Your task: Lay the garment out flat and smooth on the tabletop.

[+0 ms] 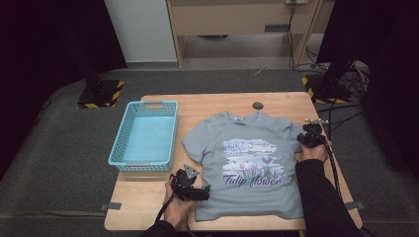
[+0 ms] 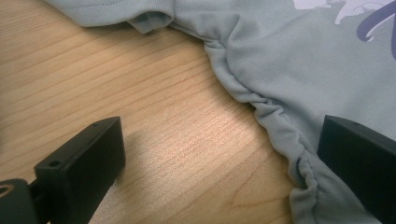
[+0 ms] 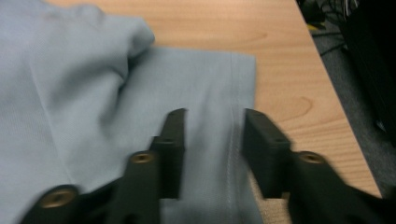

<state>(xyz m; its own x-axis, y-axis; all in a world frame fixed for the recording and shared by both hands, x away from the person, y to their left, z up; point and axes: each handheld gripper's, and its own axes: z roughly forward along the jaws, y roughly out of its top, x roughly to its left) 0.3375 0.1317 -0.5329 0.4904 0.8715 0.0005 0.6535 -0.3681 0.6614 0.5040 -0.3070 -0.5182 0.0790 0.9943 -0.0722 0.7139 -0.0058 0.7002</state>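
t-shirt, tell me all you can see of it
The t-shirt is grey-blue soft knit with a purple "Tulip flower" print. It lies flat, face up, collar away from the person, on the wooden table, right of the basket. Its left edge is bunched. The left gripper straddles that edge, open; the right gripper is over a sleeve, open.

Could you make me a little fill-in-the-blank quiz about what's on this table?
1. The T-shirt lies flat with its printed side facing ____.
2. The basket left of the shirt is light ____.
3. The left gripper has its jaws wide ____ at the shirt's bunched edge.
4. The right gripper hovers over a ____ of the shirt.

Missing words: up; blue; open; sleeve
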